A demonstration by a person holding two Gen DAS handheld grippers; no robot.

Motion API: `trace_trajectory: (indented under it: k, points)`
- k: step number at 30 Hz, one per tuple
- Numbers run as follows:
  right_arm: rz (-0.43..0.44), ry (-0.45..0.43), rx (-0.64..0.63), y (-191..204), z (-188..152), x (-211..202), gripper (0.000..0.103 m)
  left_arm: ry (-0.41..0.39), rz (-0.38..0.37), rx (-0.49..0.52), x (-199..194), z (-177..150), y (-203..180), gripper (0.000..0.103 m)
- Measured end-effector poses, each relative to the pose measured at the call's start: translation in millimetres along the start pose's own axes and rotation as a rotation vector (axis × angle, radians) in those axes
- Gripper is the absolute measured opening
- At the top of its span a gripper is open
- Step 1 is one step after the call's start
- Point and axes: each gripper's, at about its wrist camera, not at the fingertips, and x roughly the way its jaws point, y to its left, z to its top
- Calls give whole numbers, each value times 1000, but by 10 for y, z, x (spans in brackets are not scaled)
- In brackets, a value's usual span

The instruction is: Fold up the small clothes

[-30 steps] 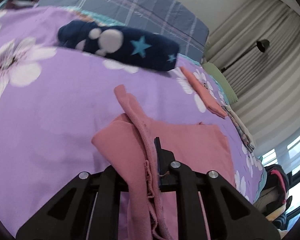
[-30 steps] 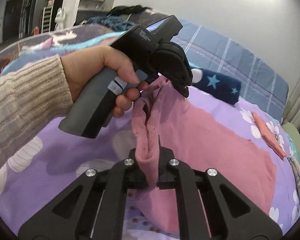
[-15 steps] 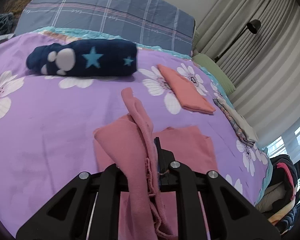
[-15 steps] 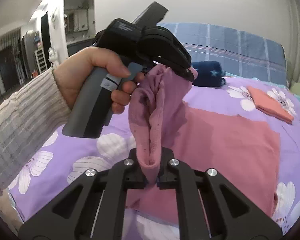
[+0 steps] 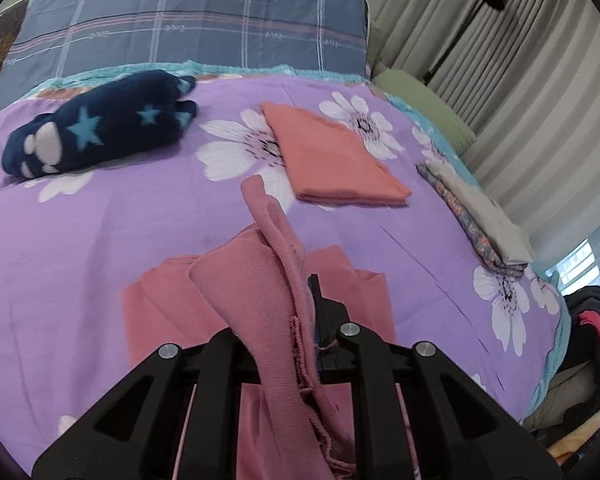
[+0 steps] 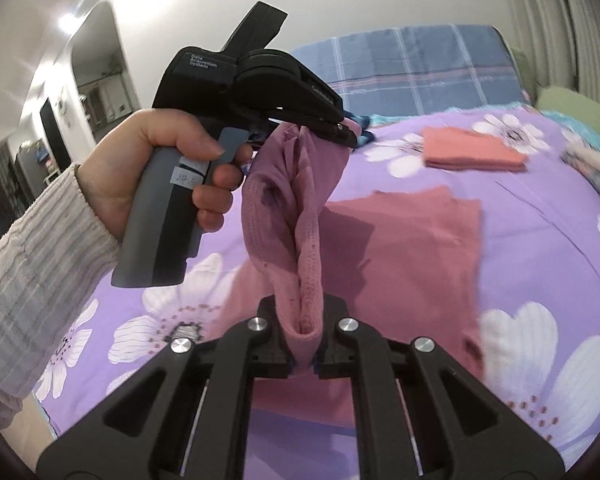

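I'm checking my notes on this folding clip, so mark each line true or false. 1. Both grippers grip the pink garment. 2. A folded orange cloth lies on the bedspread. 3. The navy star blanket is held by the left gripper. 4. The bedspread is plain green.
1. True: the left gripper and the right gripper are each shut on the pink garment.
2. True: the orange cloth lies flat, folded.
3. False: the navy star blanket lies rolled near the pillow, untouched.
4. False: the bedspread is purple with white flowers.
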Motion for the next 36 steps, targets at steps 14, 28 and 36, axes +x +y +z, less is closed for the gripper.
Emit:
trace_trajectory:
  k: [14,28,36]
  points:
    - [39,97,232,-865,-314,66,6,120,203,137,821,-96,-611,11]
    - [69,124,277,-891,-375,73,8,142,275,215,969,-162,-782,14]
    - [68,131,281,-904,-360,102,8,122,273,237,909,-184,-828,17]
